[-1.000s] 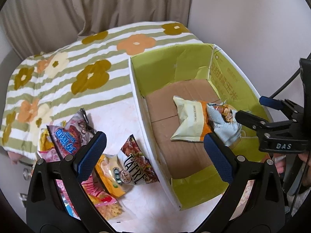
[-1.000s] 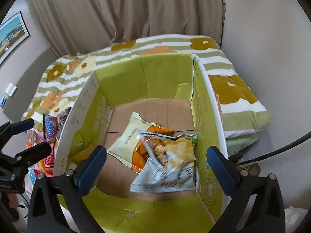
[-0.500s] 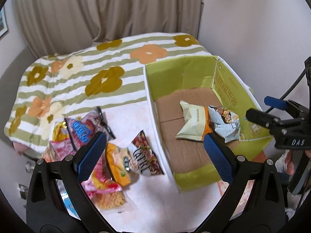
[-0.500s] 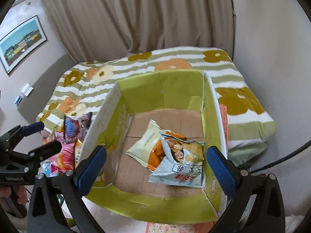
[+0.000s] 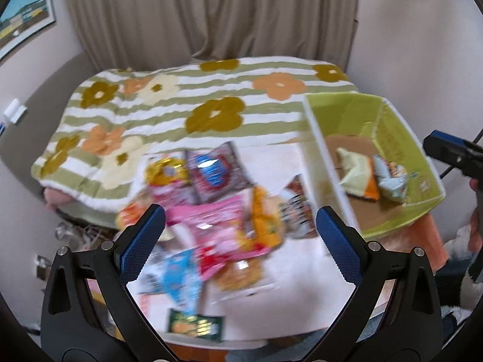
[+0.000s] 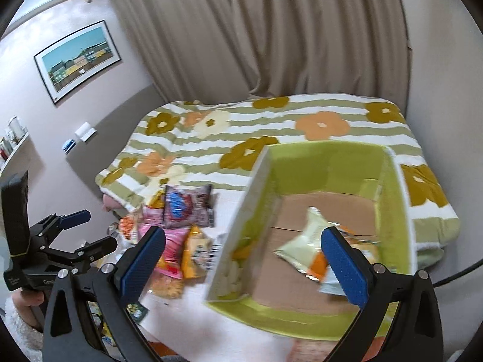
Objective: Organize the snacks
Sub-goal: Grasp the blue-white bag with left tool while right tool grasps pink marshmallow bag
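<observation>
Both grippers, left [image 5: 240, 235] and right [image 6: 243, 258], are spread and empty; two bags [image 6: 305, 241] lie in the box [image 6: 332, 163].

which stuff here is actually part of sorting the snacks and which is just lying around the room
Part of the job:
- green cardboard box
- two snack bags already in the box
- pile of loose snack packets left of the box
- left gripper and right gripper, both open and empty

Just there:
- flowered striped blanket
- curtain
- framed picture
</observation>
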